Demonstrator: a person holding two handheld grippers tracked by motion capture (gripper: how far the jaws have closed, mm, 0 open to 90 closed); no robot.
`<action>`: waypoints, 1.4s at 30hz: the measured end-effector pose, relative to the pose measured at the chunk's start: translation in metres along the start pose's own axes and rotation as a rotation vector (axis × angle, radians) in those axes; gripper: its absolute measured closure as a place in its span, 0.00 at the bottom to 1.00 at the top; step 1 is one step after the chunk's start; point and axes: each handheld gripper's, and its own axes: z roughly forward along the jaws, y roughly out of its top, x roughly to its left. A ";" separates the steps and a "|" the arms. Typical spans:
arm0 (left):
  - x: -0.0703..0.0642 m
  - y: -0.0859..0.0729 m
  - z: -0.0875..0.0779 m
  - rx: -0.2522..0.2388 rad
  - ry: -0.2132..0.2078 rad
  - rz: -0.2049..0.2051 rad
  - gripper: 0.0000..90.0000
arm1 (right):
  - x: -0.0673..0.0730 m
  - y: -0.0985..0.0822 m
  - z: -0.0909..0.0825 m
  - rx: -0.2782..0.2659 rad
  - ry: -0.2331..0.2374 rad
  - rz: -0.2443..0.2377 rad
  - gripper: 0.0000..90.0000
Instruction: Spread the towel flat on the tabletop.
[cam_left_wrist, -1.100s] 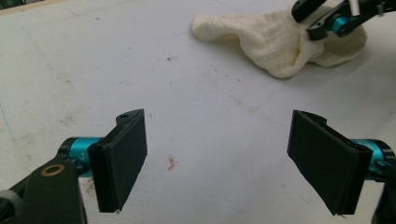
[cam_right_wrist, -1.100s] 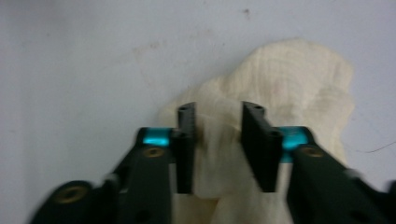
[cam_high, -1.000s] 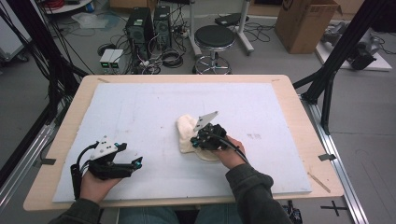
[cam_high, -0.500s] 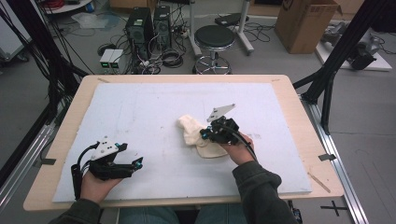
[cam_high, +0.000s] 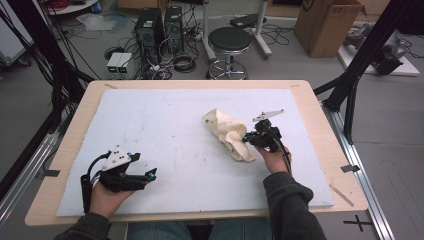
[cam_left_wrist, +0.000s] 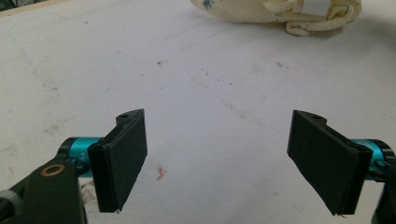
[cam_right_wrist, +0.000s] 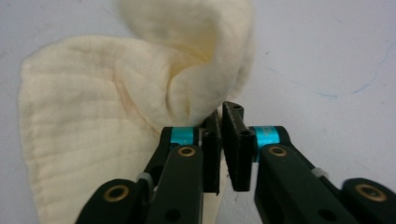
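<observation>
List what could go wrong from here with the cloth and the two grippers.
1. The right gripper pinches just a thin fold of the cream cloth, so the fold may slip out as it pulls.
2. The cloth lies bunched and twisted; dragging from one edge may tighten the bundle instead of spreading it.
3. The left gripper hangs open over the white mat, apart from the cloth, so nothing anchors the far side.
</observation>
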 end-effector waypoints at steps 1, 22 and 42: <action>-0.003 0.002 0.003 0.007 -0.008 0.013 0.23 | 0.001 0.001 -0.003 -0.031 -0.002 -0.004 0.86; -0.036 0.033 0.053 -0.019 -0.143 0.040 0.37 | 0.033 -0.040 -0.033 -0.047 0.181 -0.151 0.57; -0.059 0.060 0.129 0.050 -0.281 0.050 0.57 | 0.018 -0.068 -0.059 0.003 0.176 -0.173 0.94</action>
